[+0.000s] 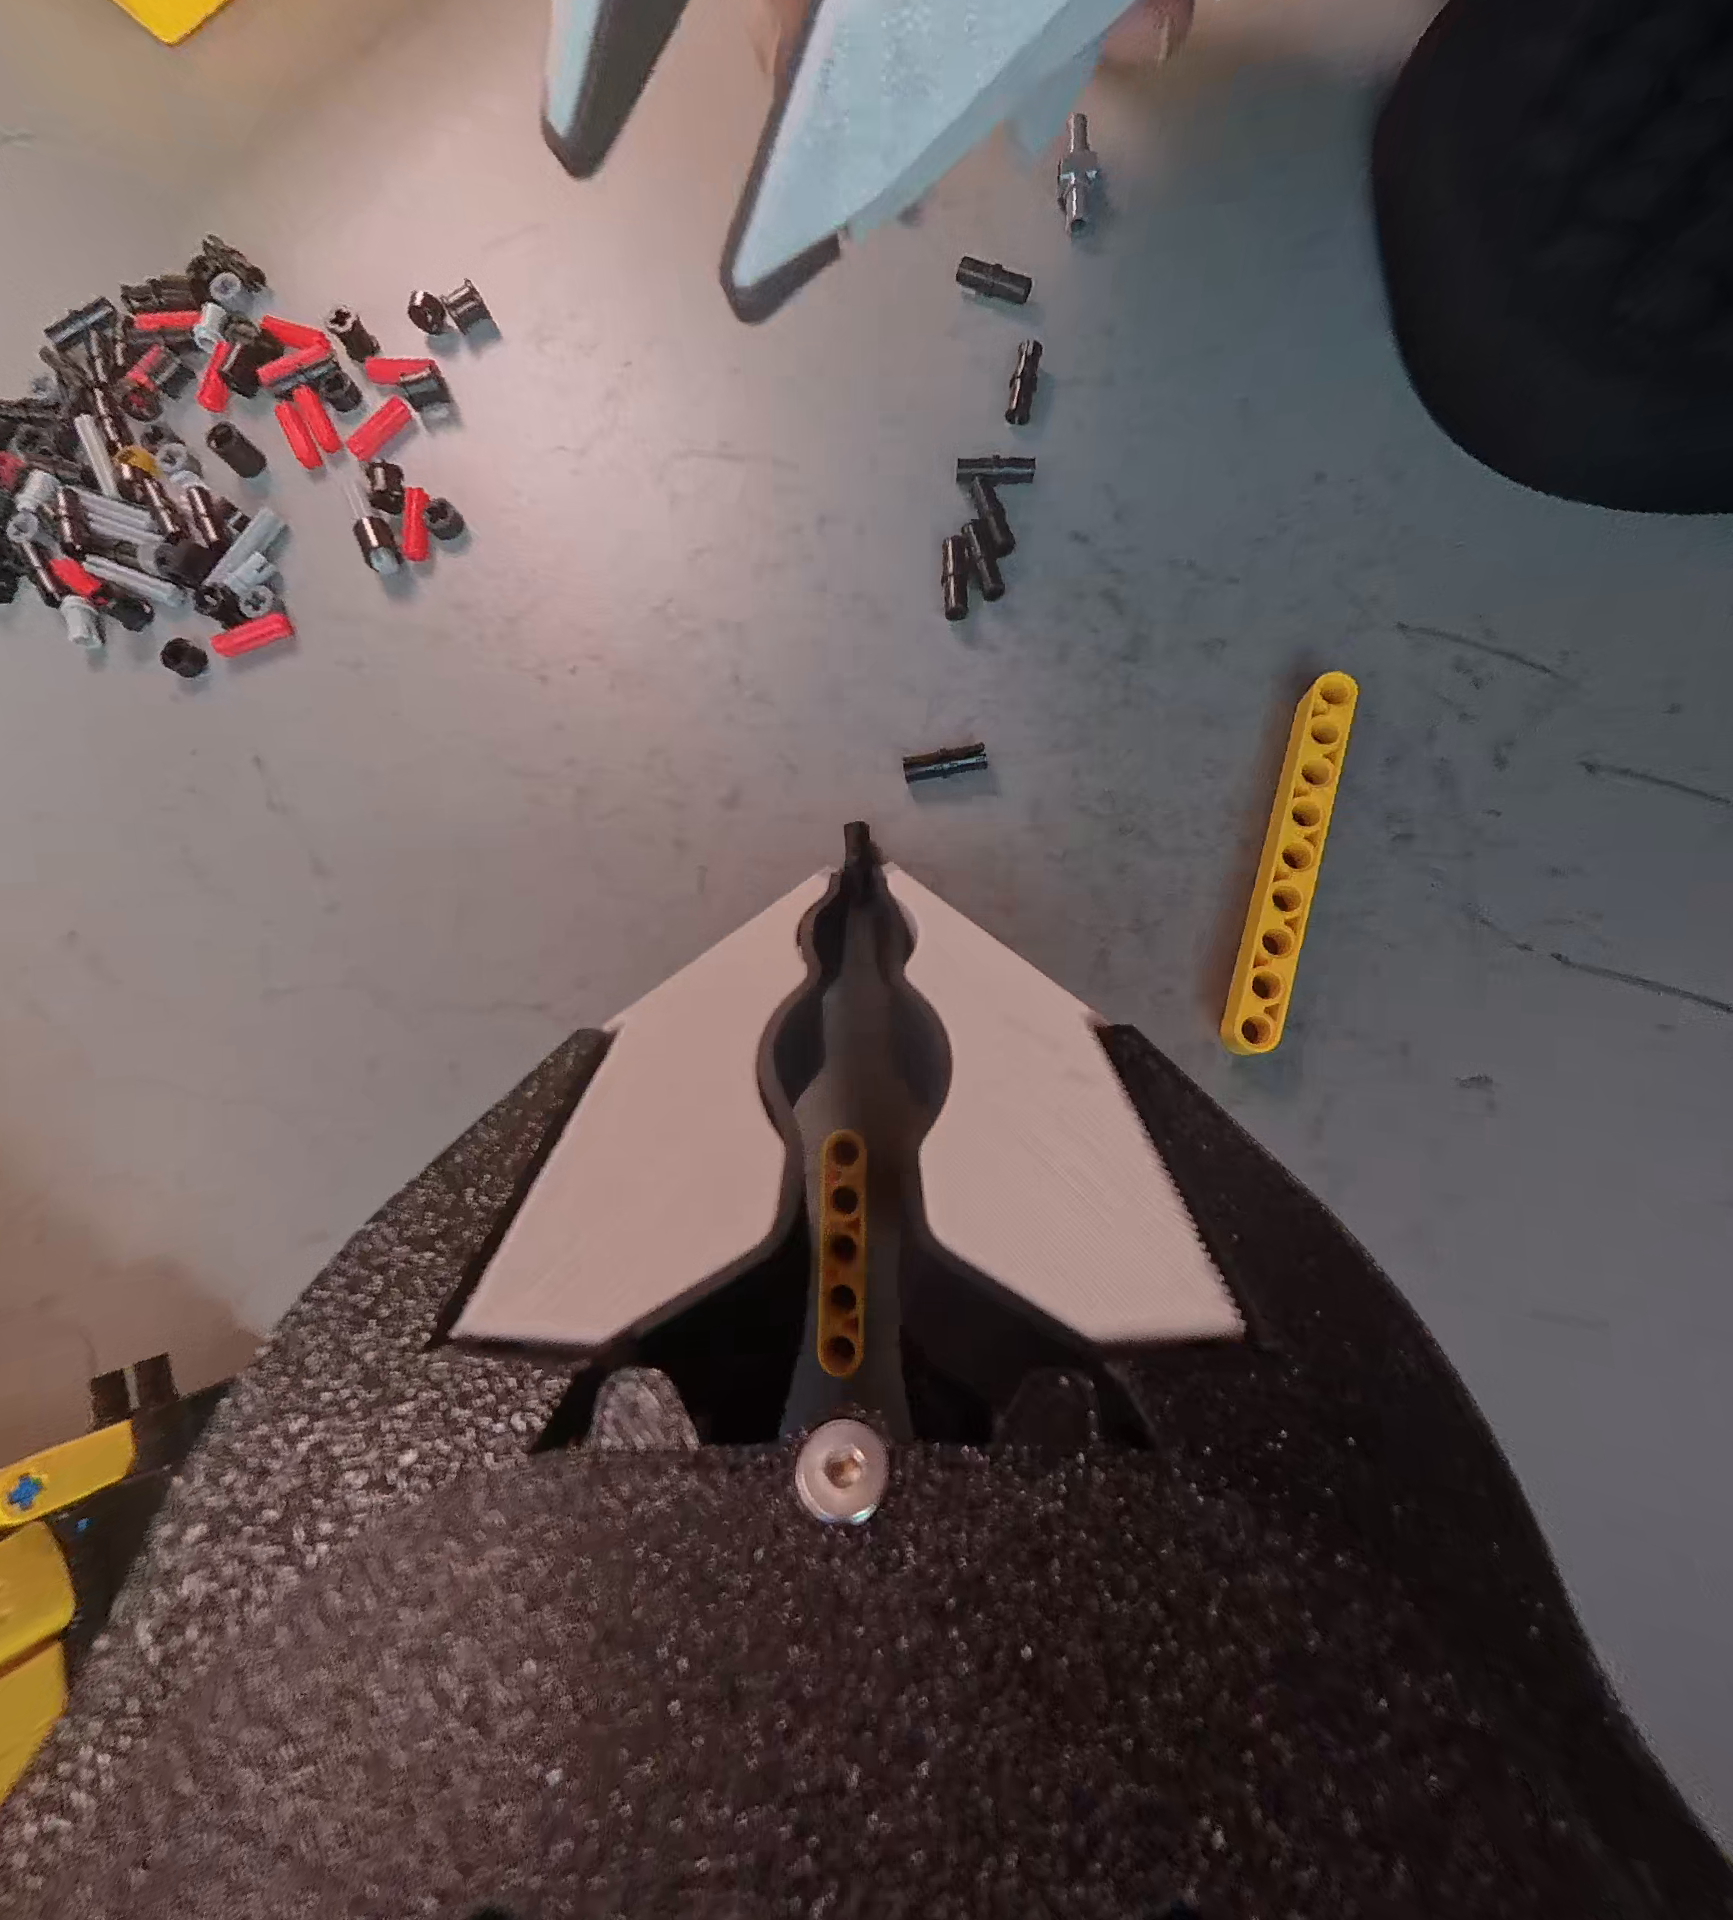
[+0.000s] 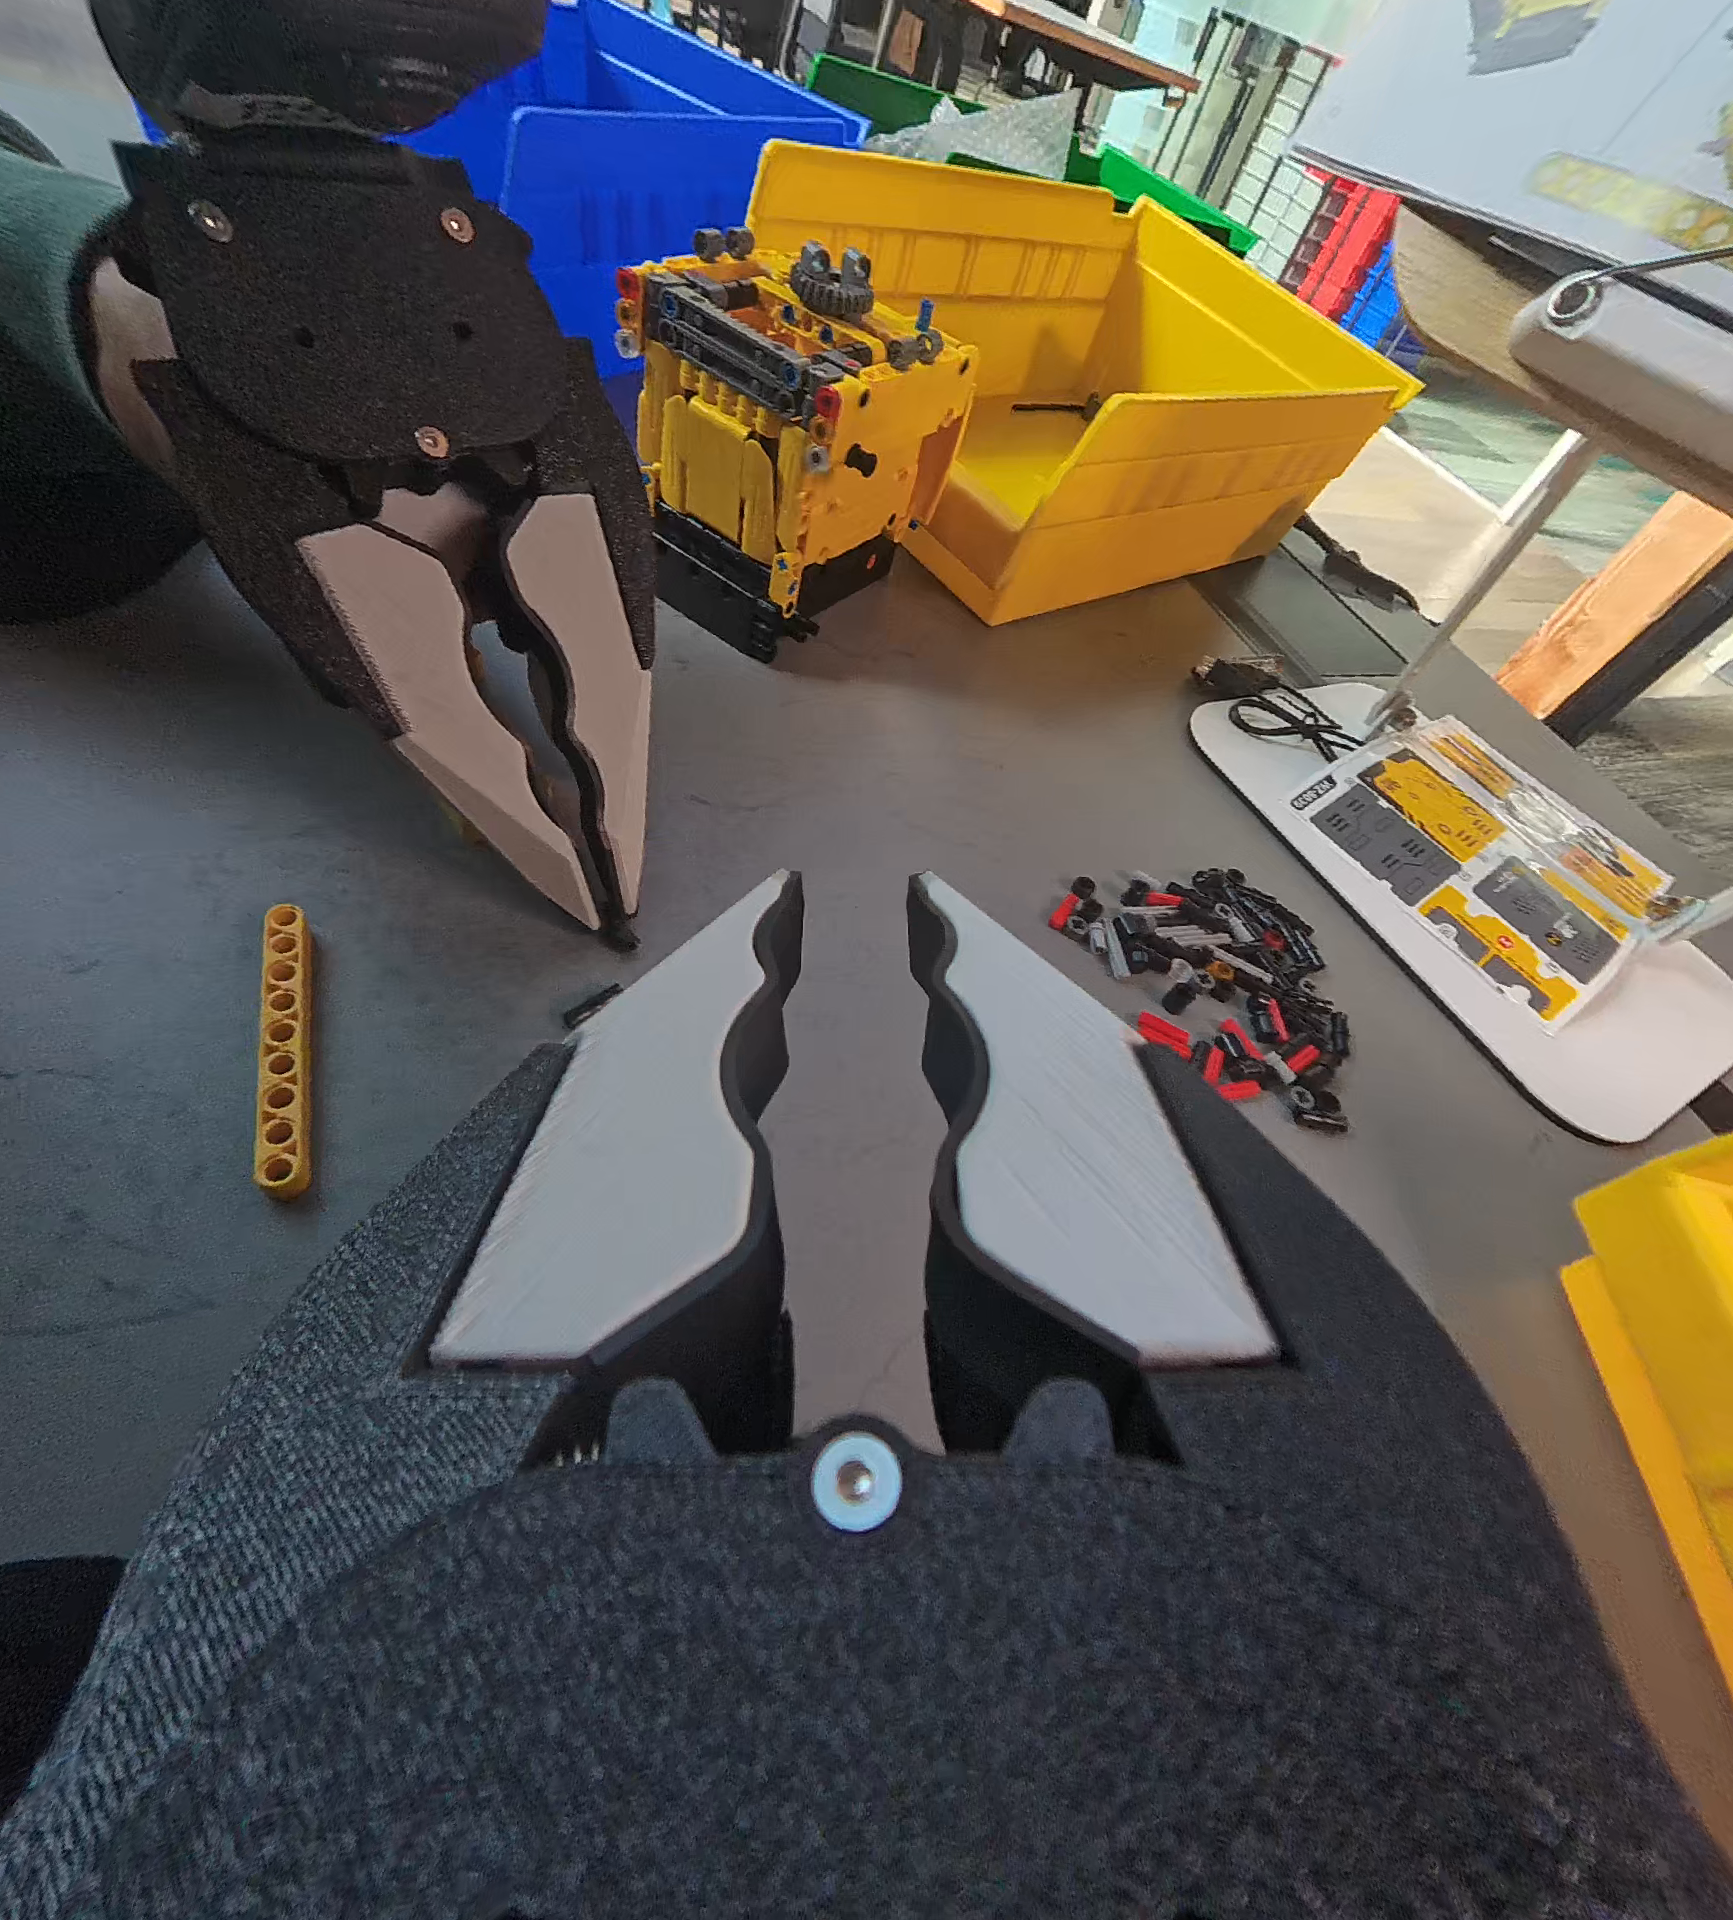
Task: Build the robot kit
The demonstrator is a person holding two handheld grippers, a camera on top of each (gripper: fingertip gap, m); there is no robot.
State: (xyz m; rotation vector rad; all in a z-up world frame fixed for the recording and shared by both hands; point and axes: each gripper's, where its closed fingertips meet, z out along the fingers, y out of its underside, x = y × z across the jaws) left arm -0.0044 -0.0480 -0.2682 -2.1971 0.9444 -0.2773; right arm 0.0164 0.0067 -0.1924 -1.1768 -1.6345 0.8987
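My left gripper (image 1: 857, 868) is shut on a small black pin (image 1: 857, 840) that sticks out of its tips, just above the grey table. It also shows in the right wrist view (image 2: 618, 925), pointing down. A short yellow beam (image 1: 840, 1252) shows through the gap behind its fingers; whether it is held or lying beneath, I cannot tell. A long yellow beam (image 1: 1288, 862) (image 2: 282, 1049) lies flat beside it. My right gripper (image 2: 854, 883) is open and empty, facing the left one; its fingers (image 1: 779, 260) show at the top of the left wrist view.
Loose black pins (image 1: 981, 540) and one single pin (image 1: 945, 764) lie ahead. A pile of red, black and grey pins (image 1: 166, 457) (image 2: 1215, 997) lies to the side. A yellow brick model (image 2: 800, 416), yellow bins (image 2: 1153, 499) (image 2: 1724, 1403), blue bins (image 2: 633, 156) and a white stand with a printed sheet (image 2: 1485, 862) surround the area. Some 10 centimetres of space lies between my two pairs of fingers. Between my left fingertips and the yellow brick model (image 2: 800, 416) there is roughly 15 centimetres.
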